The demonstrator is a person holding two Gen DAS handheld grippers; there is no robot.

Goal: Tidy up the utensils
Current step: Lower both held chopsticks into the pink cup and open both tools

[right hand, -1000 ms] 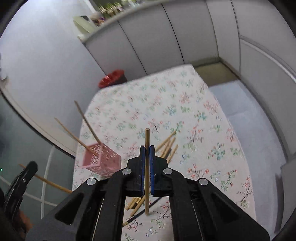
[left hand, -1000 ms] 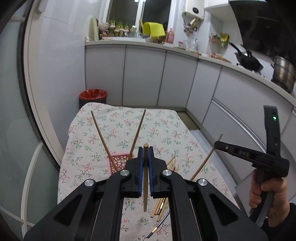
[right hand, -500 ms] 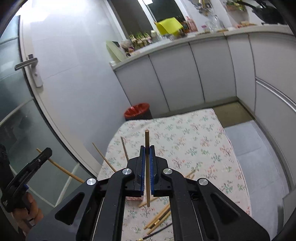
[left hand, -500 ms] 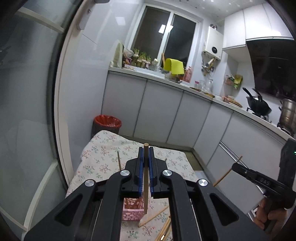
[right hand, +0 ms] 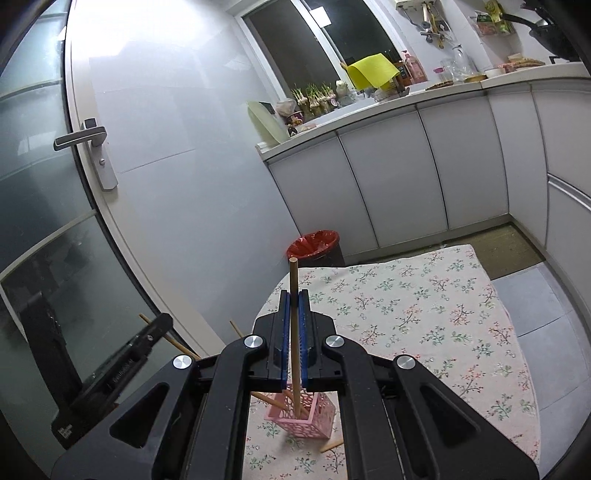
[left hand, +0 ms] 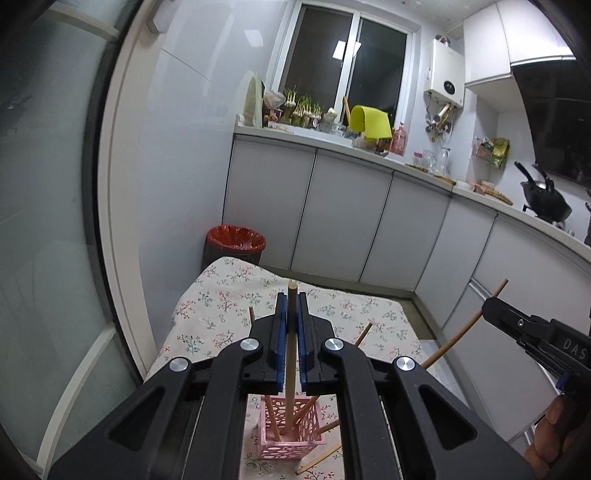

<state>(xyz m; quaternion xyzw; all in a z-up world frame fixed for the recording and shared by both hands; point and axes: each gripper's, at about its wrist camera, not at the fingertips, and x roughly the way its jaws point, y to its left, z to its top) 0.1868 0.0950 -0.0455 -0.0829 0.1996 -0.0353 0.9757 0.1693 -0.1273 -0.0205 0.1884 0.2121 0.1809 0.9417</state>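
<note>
Left gripper (left hand: 291, 325): fingers pinching a wooden chopstick (left hand: 291, 343), upright above the pink basket (left hand: 291, 439).
Right gripper (right hand: 294, 325): fingers pinching a second chopstick (right hand: 294, 314), lower end inside the basket.
Pink basket: on the floral table (left hand: 221, 317), holding leaning chopsticks.
Loose chopsticks (left hand: 317, 458): just beside the basket.
Red bin (left hand: 236, 243): beyond the basket.

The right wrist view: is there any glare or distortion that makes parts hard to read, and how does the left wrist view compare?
Right wrist view: strong glare whitens the wall at the upper left; the door frame bows from fisheye distortion. Left wrist view: dimmer, no blown-out patch; the window is dark with small reflections of lights, and the cabinets curve.
</note>
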